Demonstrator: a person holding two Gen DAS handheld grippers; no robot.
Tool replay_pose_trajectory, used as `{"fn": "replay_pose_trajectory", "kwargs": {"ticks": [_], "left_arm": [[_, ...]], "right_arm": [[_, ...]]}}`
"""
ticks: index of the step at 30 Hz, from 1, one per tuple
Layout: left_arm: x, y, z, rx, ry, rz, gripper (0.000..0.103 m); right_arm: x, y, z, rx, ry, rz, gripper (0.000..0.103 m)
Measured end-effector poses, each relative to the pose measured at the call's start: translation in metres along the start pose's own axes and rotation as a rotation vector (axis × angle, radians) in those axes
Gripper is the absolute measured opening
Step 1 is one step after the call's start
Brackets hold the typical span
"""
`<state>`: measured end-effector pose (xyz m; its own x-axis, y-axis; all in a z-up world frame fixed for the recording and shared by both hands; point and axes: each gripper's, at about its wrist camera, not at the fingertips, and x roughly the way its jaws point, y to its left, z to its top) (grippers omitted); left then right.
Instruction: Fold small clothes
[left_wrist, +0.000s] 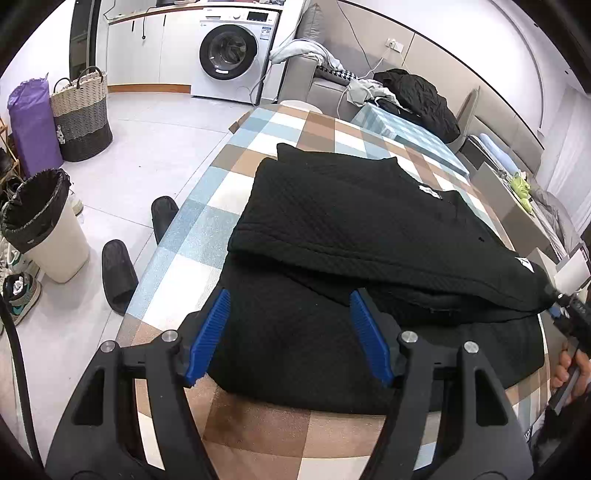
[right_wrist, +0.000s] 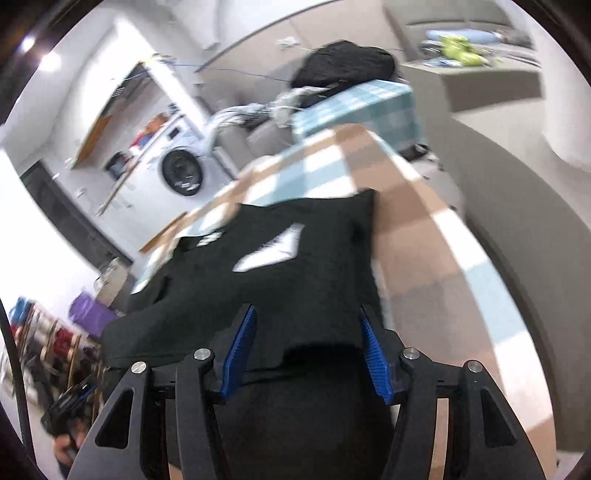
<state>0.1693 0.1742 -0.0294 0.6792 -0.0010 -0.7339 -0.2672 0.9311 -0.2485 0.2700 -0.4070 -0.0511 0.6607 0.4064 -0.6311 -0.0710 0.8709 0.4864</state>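
Left wrist view shows the black waffle-knit garment (left_wrist: 354, 221) lying part-folded on the checked brown, blue and white desk (left_wrist: 207, 206), its upper flap hanging loose toward the right tool (left_wrist: 554, 301), so it could slump or crease if dragged. The left tool (left_wrist: 288, 332) hovers half open and empty above its near layer; whether the right tool, also half open with cloth between its jaws, pinches it, I cannot tell.

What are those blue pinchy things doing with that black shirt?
A person is folding a black garment on a checkered table, with a pincher tool in each hand. One part is already flipped over the rest. The left gripper hangs open above the near edge, pinching nothing. The right gripper has cloth between its fingers, but its picture is too blurry to tell whether it is squeezing.
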Motion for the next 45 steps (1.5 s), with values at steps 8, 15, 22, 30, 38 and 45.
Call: {"fn": "replay_pose_trajectory", "kwargs": {"ticks": [8,15,22,30,38,45], "left_arm": [[0.024,-0.004,0.008,-0.016,0.021,-0.015,0.065],[0.043,0.003,0.027,-0.034,0.015,0.032,0.065],[0.071,0.008,0.046,-0.044,0.019,0.025,0.056],[0.068,-0.003,0.052,-0.012,-0.016,0.000,0.011],[0.050,0.001,0.063,-0.064,-0.074,-0.059,0.006],[0.032,-0.006,0.097,-0.073,-0.169,-0.093,0.006]], "right_arm": [[0.003,-0.003,-0.006,0.040,0.028,0.018,0.057],[0.002,0.000,-0.010,0.031,0.050,0.007,0.057],[0.006,0.000,-0.011,0.036,0.063,0.001,0.057],[0.006,-0.001,-0.012,0.047,0.068,0.027,0.057],[0.018,-0.015,0.000,0.135,0.073,0.051,0.006],[0.011,-0.013,0.036,0.193,0.019,0.158,0.005]]}}
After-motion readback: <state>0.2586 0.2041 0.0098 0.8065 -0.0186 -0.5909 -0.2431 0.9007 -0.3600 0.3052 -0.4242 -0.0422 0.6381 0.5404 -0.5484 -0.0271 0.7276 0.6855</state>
